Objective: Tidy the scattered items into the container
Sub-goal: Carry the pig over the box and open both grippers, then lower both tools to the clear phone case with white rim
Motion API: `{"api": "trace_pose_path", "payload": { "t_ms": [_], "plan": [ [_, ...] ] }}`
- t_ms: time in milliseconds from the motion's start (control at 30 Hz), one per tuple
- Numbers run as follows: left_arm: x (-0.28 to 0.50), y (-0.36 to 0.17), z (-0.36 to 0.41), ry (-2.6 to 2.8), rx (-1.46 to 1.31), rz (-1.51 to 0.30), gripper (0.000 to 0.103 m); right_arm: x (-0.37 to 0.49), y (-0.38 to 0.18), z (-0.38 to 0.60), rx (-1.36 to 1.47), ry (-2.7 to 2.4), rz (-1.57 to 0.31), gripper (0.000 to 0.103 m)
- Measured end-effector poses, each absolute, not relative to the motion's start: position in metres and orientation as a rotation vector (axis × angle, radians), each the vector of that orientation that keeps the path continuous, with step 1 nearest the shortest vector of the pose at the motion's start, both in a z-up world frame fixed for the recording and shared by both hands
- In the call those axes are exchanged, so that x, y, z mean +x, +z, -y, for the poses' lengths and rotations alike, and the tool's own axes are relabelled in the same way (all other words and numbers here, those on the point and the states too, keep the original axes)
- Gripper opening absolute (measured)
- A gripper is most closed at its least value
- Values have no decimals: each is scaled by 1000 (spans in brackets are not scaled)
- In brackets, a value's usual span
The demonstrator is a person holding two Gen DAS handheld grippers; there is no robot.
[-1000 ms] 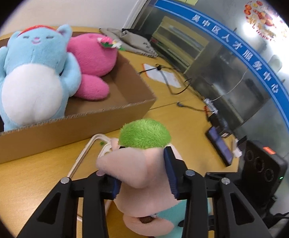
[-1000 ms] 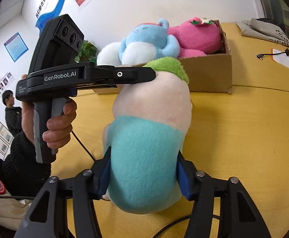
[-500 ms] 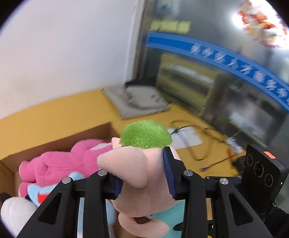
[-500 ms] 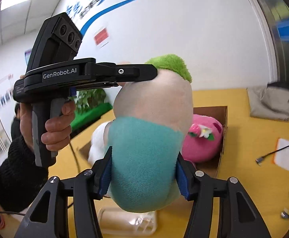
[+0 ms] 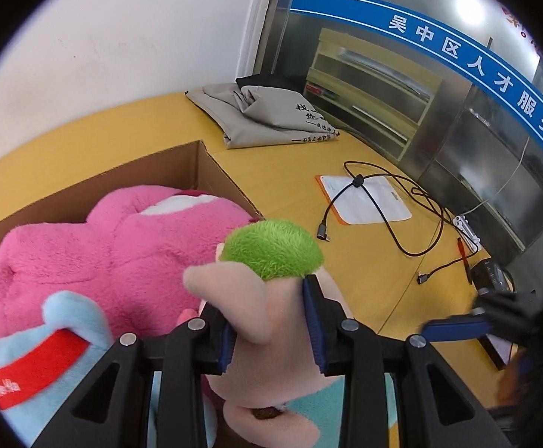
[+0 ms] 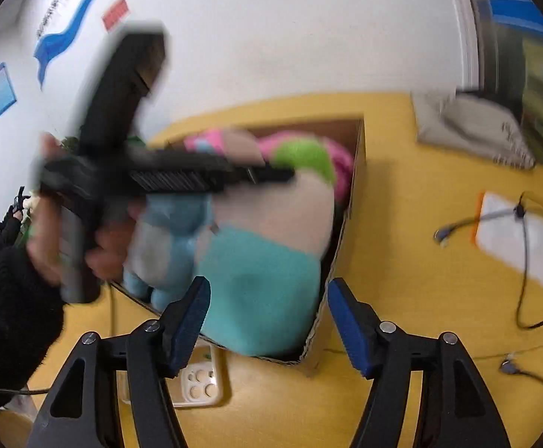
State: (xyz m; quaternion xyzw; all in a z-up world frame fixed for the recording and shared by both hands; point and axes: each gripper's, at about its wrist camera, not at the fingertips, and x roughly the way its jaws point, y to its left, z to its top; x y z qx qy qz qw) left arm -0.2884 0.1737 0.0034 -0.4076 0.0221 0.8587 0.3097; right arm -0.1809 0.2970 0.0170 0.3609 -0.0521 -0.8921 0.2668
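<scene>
In the left wrist view, the left gripper (image 5: 269, 321) clamps the green-haired plush (image 5: 271, 298) by its head at 12 o'clock, over the cardboard box (image 5: 196, 160). The right gripper (image 6: 267, 321), jaws just opened clear, trails at 6 o'clock below its teal body.

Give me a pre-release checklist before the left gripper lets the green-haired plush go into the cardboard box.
1. Left gripper clamped on the green-haired plush: ok.
2. Right gripper clear of the plush: ok; its jaws have just been opening and its pads stand apart from the teal body.
3. Plush over the cardboard box: ok, its body hangs inside the near corner.
4. Room in the box: not ok; the pink plush and blue plush fill it.
5. Cable away from the box: ok.
</scene>
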Motion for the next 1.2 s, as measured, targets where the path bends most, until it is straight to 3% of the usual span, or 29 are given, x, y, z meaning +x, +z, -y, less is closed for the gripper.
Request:
{"api": "trace_pose_path", "payload": {
  "t_ms": [33, 100, 167, 267, 367, 400, 433, 467, 533, 667, 733, 900, 1033, 1133, 1200],
  "plan": [
    [-289, 0, -177, 2269, -1077, -68, 31, -183, 18, -295, 971, -2401, 139, 59],
    [-290, -7, -183, 2271, -1071, -97, 31, -197, 1, -283, 1065, -2401, 51, 34],
    [-291, -10, -186, 2271, -1072, -112, 31, -205, -21, -274, 1141, -2399, 27, 32],
    [-288, -10, -183, 2292, -1054, -102, 34, -205, -24, -286, 1133, -2413, 181, 34],
    [-269, 10, -181, 2369, -990, -124, 39, -195, -20, -292, 1141, -2432, 202, 47],
    [-261, 19, -179, 2392, -966, -128, 40, -190, -17, -291, 1143, -2431, 194, 59],
    [-253, 29, -175, 2397, -949, -114, 50, -183, -13, -288, 1135, -2431, 180, 66],
    [-246, 37, -169, 2385, -936, -83, 64, -171, -9, -284, 1122, -2448, 162, 83],
    [-222, 55, -150, 2354, -883, 8, 69, -152, 2, -277, 1083, -2508, 118, 98],
    [-165, 69, -109, 2389, -813, 28, 71, -118, 11, -259, 1010, -2455, 54, 98],
    [-140, 61, -85, 2409, -865, 44, 77, -101, 10, -249, 1005, -2421, 8, 98],
    [-90, 0, -33, 2358, -1139, 156, 77, -81, -29, -217, 1068, -2316, -124, 84],
    [-67, -49, -10, 2353, -1329, 266, 77, -99, -61, -208, 1146, -2344, -117, 81],
    [-57, -69, -4, 2325, -1380, 374, 75, -112, -77, -207, 1185, -2353, -62, 63],
    [-53, -76, -5, 2316, -1402, 399, 71, -118, -87, -205, 1226, -2377, -76, 42]
  ]
}}
